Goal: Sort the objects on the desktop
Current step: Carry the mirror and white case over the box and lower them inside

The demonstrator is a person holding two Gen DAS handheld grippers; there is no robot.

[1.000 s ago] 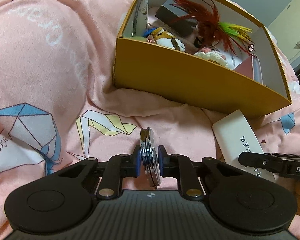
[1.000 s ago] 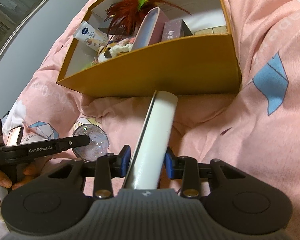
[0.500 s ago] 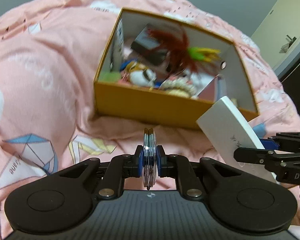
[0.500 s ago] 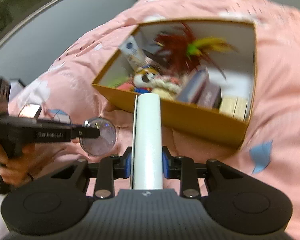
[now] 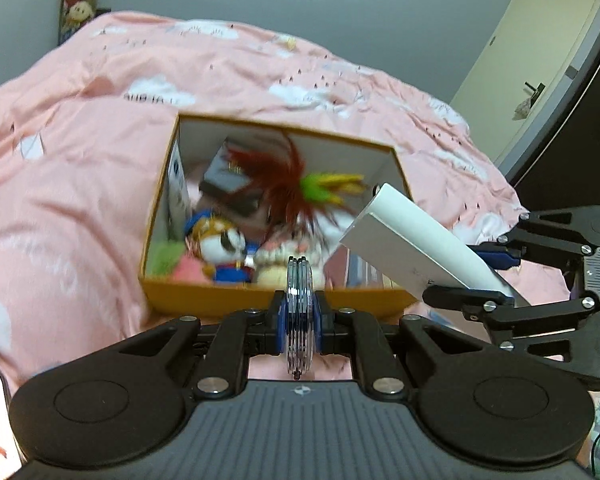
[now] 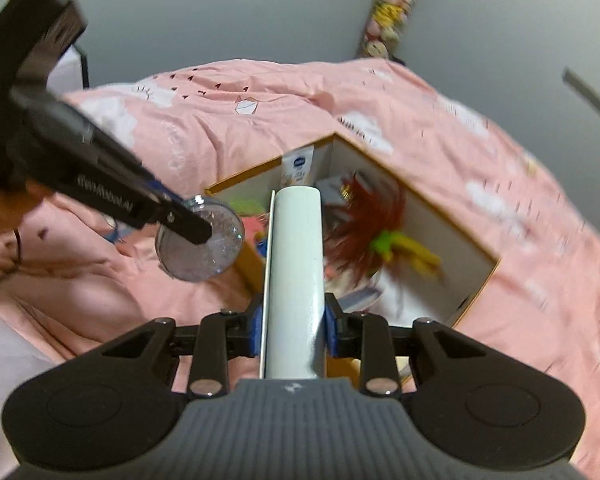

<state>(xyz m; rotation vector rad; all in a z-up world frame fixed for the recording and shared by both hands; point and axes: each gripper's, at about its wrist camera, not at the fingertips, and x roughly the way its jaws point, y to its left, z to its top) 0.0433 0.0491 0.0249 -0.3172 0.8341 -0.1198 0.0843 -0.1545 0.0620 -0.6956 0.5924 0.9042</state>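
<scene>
Both grippers are rising off the pink bedding w/ their loads: round compact and white case now hanging above the open box, case rolled upright.

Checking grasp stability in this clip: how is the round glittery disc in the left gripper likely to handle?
The disc looks like clear hard plastic, so probably stiff and light. The left gripper pinches it on its flat faces, edge-on; the glossy surface may be slippery. Being round, it would likely roll if set down on its edge, less so on the soft bedspread.
</scene>
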